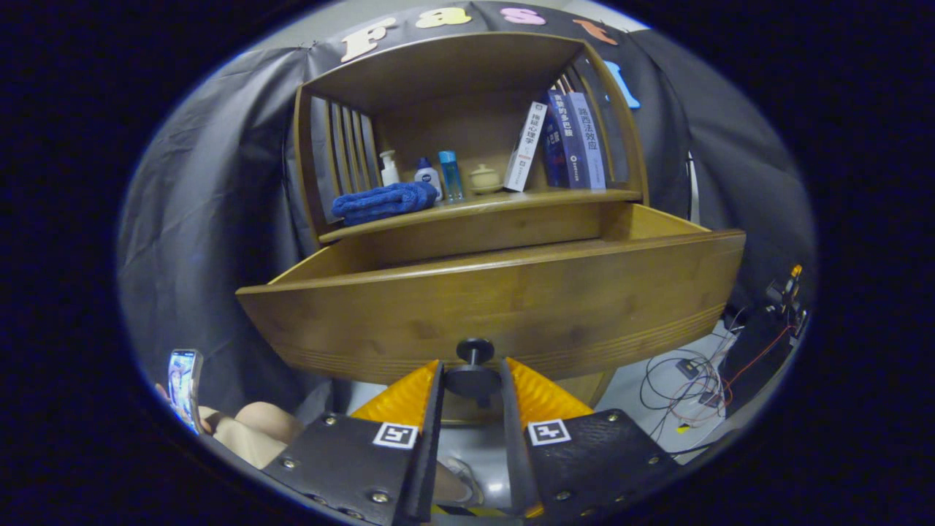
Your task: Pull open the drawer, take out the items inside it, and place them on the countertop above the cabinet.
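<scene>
Wood, warm and brown, makes up the cabinet (467,73) ahead of me, and its drawer (504,307) stands pulled well out toward my gripper (472,383), the drawer's front panel broad across my view. My 2 fingers are closed in on the dark round knob (473,369) at the bottom middle of that panel, one finger pressing each side of it, so I am gripping the knob. From down here I see the drawer's front and the top edges of its side walls running back to the cabinet, but I cannot tell what lies inside it. Above the drawer, at about 12 o'clock from the knob, sits the countertop (555,196) under the cabinet's open shelf space. On it, toward 11 o'clock, a folded blue towel (383,202) lies at the near edge, and just behind it stand 3 small bottles (427,175) in a row, with a small lidded pot (483,178) beside them. Toward 1 o'clock, several books (577,142) stand upright, and 1 white book (527,146) leans against them. Down at 8 o'clock from my fingers a person's hand holds up a phone (184,383). At 3 o'clock, loose cables (683,383) lie tangled on the floor.
</scene>
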Tool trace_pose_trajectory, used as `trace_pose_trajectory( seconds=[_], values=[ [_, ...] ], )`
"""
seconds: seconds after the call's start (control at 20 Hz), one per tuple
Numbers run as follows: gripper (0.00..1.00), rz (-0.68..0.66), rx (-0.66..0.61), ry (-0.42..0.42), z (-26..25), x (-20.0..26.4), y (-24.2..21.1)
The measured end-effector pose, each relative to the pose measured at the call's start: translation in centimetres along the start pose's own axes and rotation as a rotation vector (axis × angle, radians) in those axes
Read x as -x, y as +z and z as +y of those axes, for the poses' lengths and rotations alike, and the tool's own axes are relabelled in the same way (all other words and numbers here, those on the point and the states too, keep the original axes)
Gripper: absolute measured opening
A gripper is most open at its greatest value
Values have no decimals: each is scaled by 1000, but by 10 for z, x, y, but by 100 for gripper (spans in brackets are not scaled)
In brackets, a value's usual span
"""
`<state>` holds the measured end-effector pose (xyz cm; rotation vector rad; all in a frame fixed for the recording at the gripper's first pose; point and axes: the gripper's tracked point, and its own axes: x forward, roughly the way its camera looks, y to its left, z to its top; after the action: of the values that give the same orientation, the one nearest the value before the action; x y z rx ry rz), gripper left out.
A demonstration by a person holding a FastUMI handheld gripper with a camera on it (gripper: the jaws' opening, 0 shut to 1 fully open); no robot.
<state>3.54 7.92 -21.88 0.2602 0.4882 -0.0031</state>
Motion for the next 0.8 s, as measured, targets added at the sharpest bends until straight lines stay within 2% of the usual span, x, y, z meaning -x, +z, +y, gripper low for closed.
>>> trace_pose_trajectory(
  seconds=[0.2,0.3,0.45,0.65,0.8],
  values=[
    [40,-58,23,-26,-5,25,26],
    [40,-119,37,-33,-6,31,55],
    [40,-212,49,11,8,31,112],
    [40,-295,91,73,28,8,174],
    [40,-262,131,91,34,-27,193]
  ],
)
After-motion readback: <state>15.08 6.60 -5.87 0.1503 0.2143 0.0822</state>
